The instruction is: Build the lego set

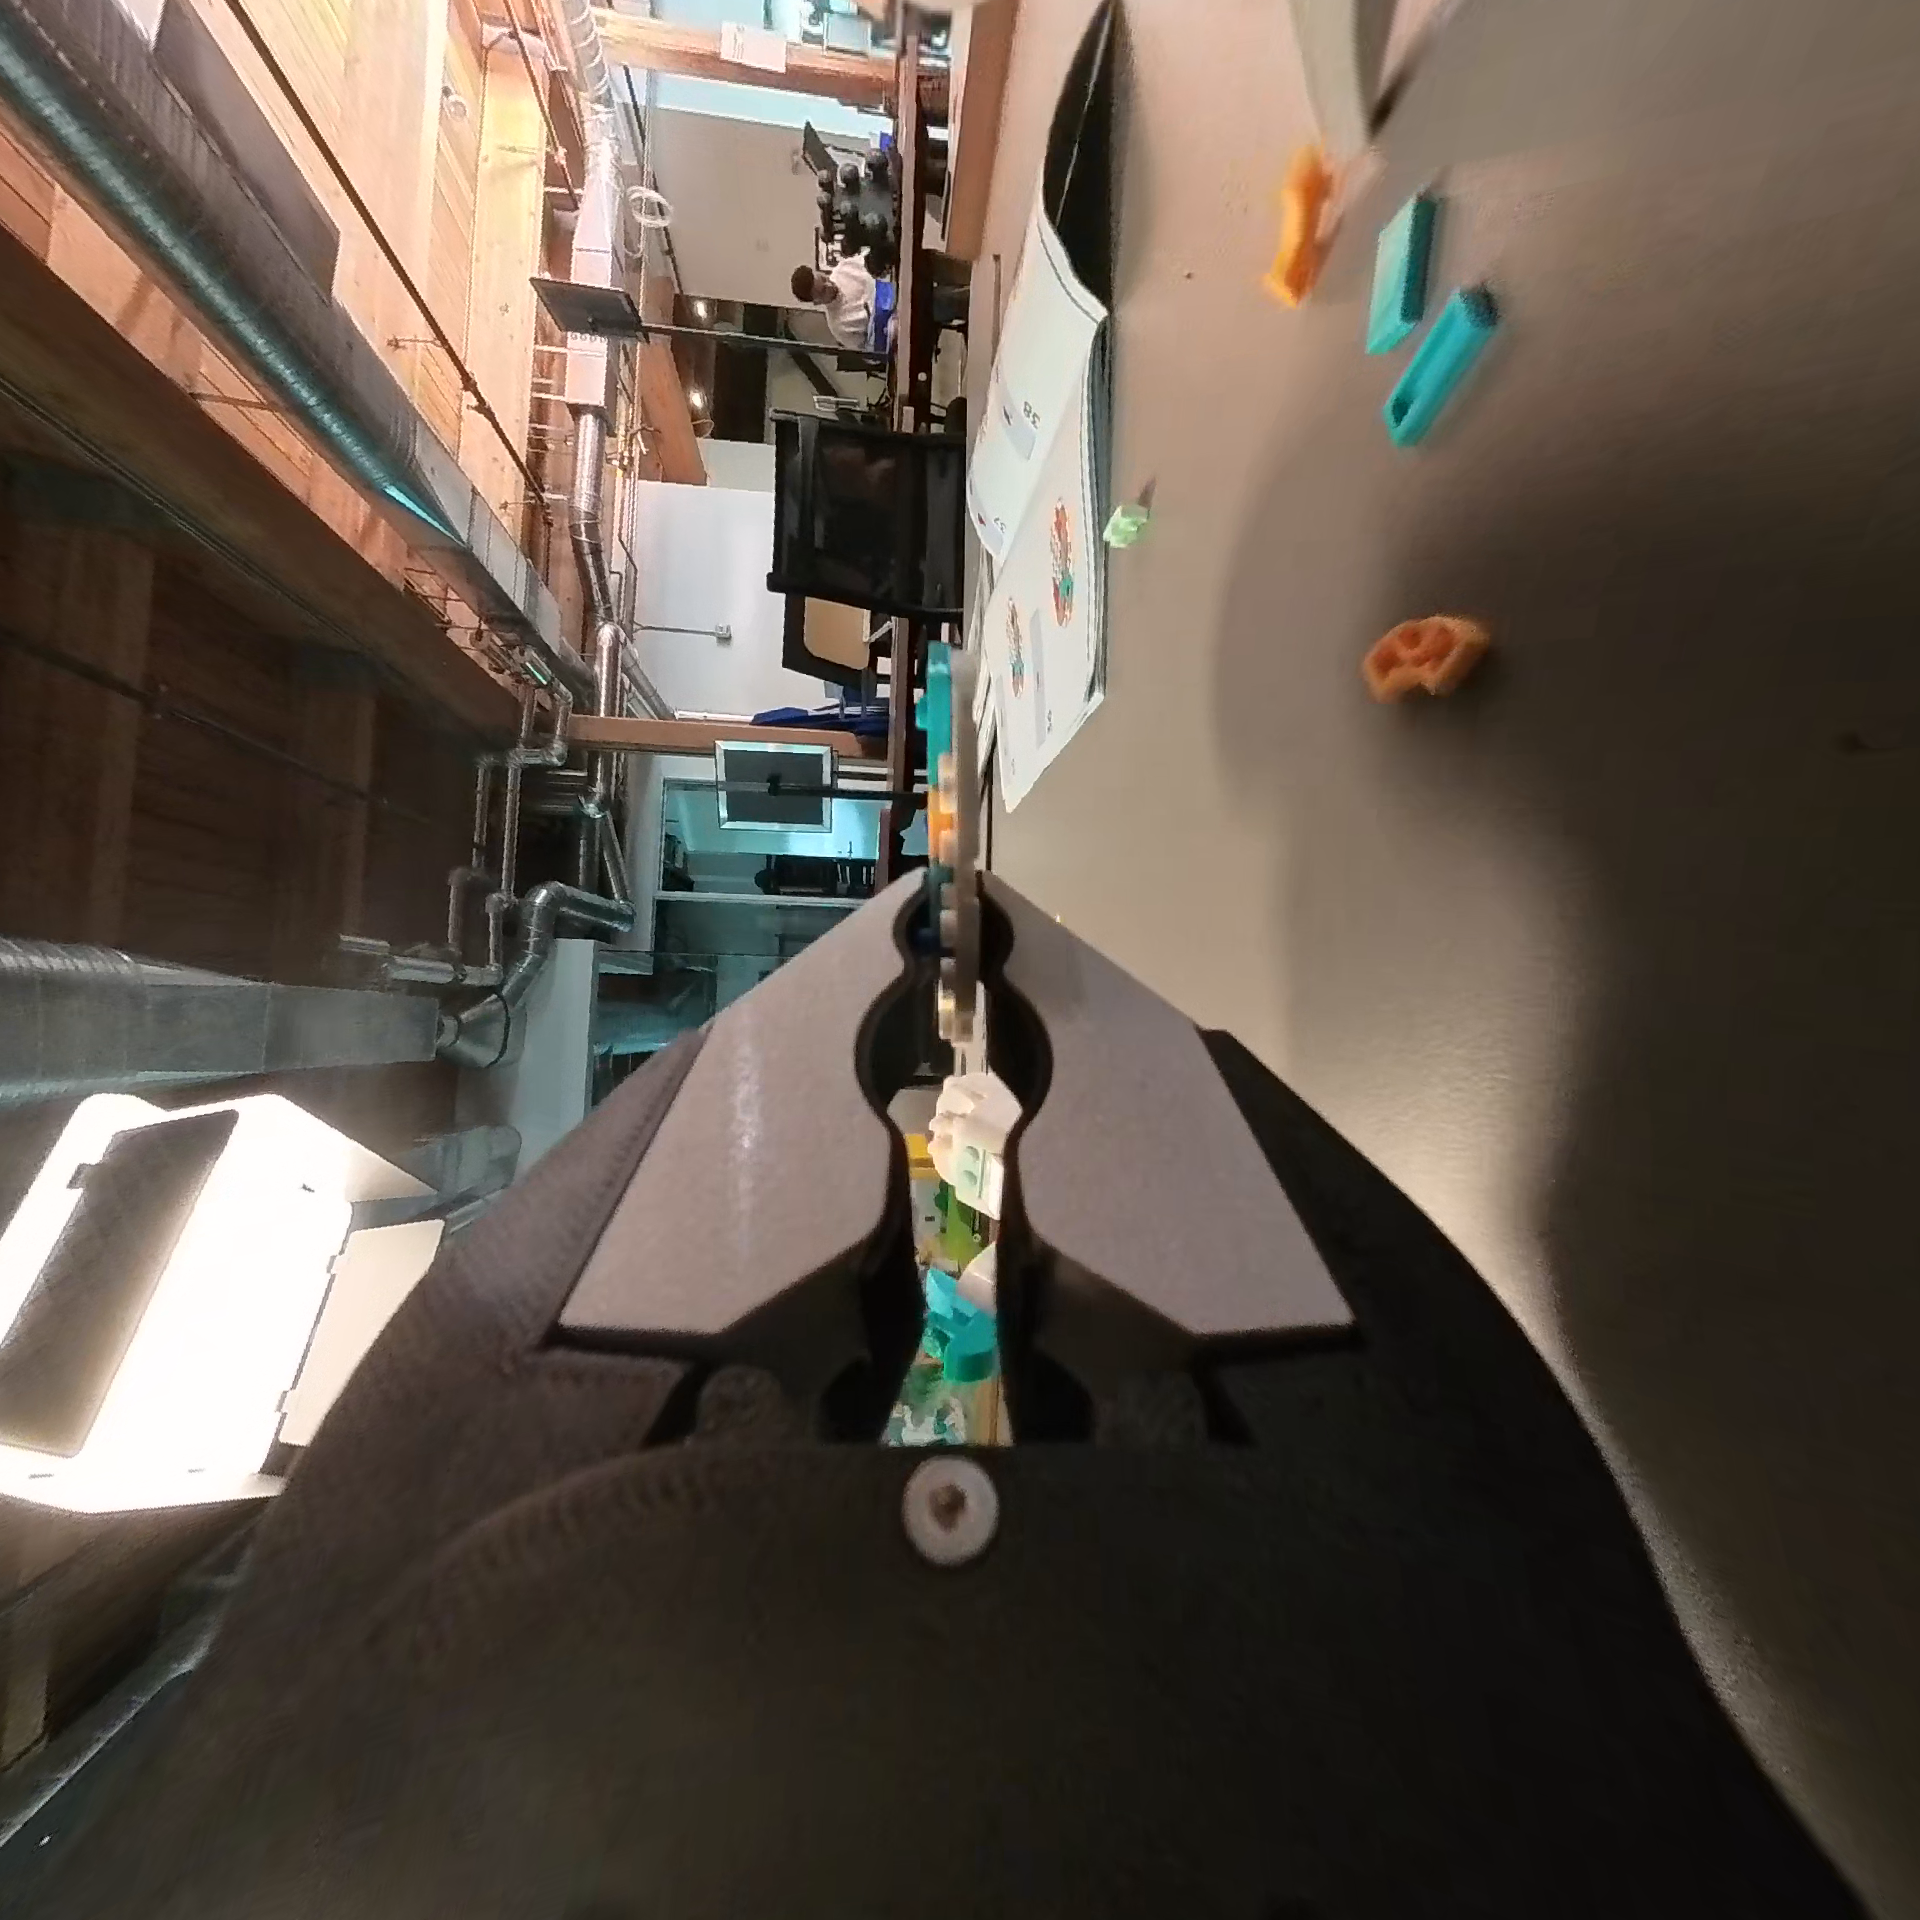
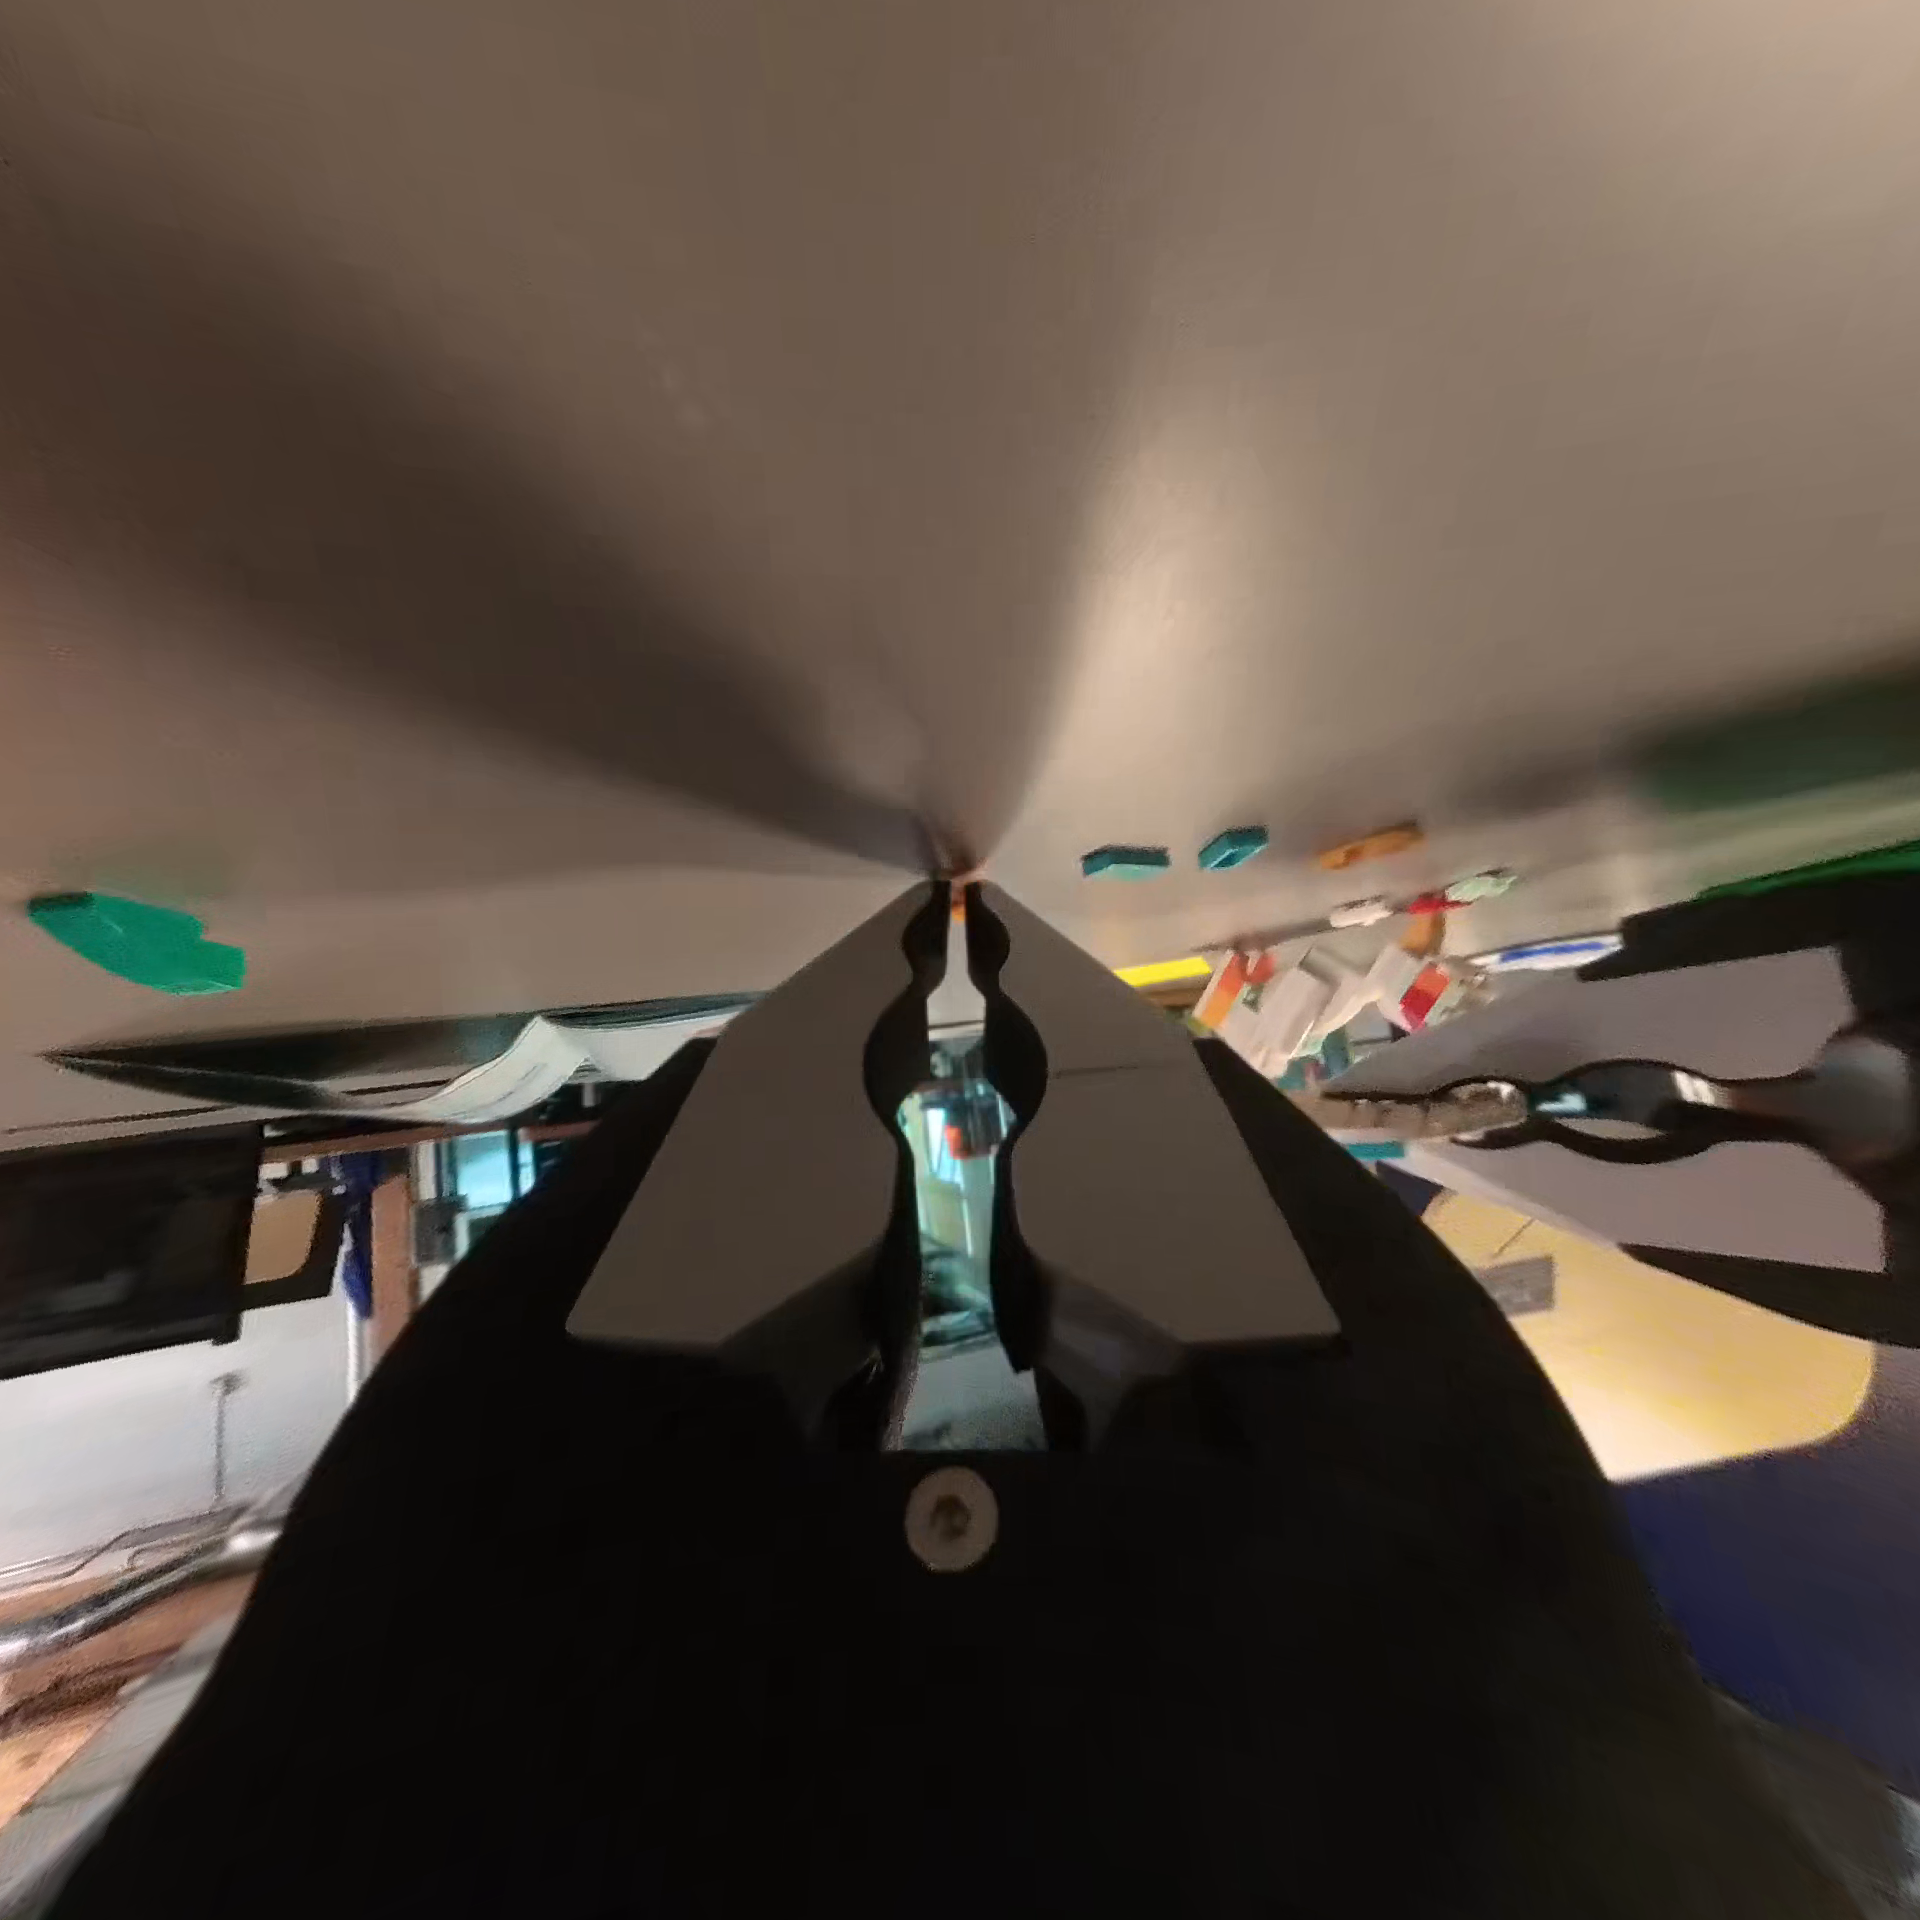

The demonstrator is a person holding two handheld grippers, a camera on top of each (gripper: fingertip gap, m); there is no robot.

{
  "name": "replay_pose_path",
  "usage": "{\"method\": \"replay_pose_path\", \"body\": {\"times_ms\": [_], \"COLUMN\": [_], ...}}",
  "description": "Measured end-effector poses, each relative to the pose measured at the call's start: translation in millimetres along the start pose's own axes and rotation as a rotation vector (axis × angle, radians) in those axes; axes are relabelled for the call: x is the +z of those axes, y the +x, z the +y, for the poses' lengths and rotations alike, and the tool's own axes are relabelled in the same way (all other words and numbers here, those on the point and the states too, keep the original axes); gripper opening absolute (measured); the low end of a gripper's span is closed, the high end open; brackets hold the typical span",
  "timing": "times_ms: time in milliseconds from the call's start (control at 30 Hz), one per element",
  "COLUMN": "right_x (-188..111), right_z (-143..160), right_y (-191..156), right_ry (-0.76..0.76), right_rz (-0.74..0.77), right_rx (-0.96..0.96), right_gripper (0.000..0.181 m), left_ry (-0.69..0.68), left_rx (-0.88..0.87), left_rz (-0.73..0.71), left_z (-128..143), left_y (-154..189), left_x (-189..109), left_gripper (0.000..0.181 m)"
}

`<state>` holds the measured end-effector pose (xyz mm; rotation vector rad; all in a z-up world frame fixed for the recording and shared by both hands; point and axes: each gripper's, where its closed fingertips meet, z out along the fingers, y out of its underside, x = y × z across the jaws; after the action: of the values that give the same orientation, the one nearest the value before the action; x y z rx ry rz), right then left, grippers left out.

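Note:
My left gripper [image 1: 951, 896] is shut on the edge of a thin grey plate [image 1: 964, 769] that carries teal and orange bricks, held off the grey table [image 1: 1558, 935]. It also shows in the right wrist view [image 2: 1538, 1110], with the plate [image 2: 1423, 1108] in it. My right gripper [image 2: 957, 896] is close to the table [image 2: 935, 416], its jaws nearly together on a small orange piece [image 2: 958, 908]. Loose on the table are two teal bricks [image 1: 1439, 364] [image 1: 1403, 272], an orange brick [image 1: 1301, 223], a round orange piece [image 1: 1423, 657] and a small clear green piece [image 1: 1130, 523].
An open instruction booklet [image 1: 1039, 582] lies on the table by the far edge; it also shows in the right wrist view [image 2: 499, 1070]. A flat green piece [image 2: 135, 940] lies apart from the rest. A picture-covered box [image 2: 1340, 987] lies near the left gripper. More white and teal pieces [image 1: 971, 1132] show between the left fingers.

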<state>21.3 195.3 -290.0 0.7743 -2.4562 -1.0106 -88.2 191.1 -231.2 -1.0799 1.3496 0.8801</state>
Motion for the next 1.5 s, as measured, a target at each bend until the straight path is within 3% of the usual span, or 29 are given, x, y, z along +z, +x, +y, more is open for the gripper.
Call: {"method": "replay_pose_path", "body": {"times_ms": [67, 200, 300, 367, 433, 533, 567, 633, 800, 1000, 1267, 1500], "right_x": [-2, -15, -27, -25, -20, -22, -19, -10, 3, 16, 20, 4], "right_z": [-2, -9, -15, -11, -7, -1, 1, -4, -2, 6, 9, 19], "right_y": [2, 2, 7, 22, 41, 82, 86, 83, 86, 94, 93, 70], "right_ry": [0.008, 0.093, 0.188, 0.232, 0.319, 0.689, 0.754, 0.736, 0.583, 0.389, 0.318, 0.203], "right_rz": [0.012, -0.04, -0.05, -0.073, -0.121, -0.12, -0.124, -0.134, -0.038, 0.02, 0.032, 0.103], "right_rx": [-0.008, 0.116, 0.368, 0.845, 1.455, 2.288, 2.47, 2.65, 2.763, 2.695, 2.688, 2.463], "right_gripper": [0.005, 0.027, 0.026, 0.024, 0.023, 0.011, 0.012, 0.018, 0.021, 0.021, 0.009, 0.006], "left_ry": [-0.005, -0.003, -0.005, -0.01, -0.018, -0.028, -0.03, -0.031, -0.026, -0.03, -0.034, -0.034], "left_rx": [-0.002, -0.009, -0.006, -0.008, -0.008, -0.021, -0.022, -0.023, -0.022, -0.022, -0.024, -0.022], "left_rz": [-0.004, -0.007, -0.015, -0.018, -0.027, -0.029, -0.029, -0.027, -0.02, -0.004, 0.005, 0.002], "left_z": [0, 0, 0, 1, 4, 7, 8, 8, 6, 6, 7, 7], "left_y": [-1, -2, -4, -6, -8, -10, -10, -10, -9, -5, -3, -4], "left_x": [0, 0, -1, -2, -2, -3, -3, -3, -3, -2, -2, -3], "left_gripper": [0.004, 0.003, 0.003, 0.004, 0.003, 0.003, 0.003, 0.003, 0.003, 0.003, 0.003, 0.003]}}
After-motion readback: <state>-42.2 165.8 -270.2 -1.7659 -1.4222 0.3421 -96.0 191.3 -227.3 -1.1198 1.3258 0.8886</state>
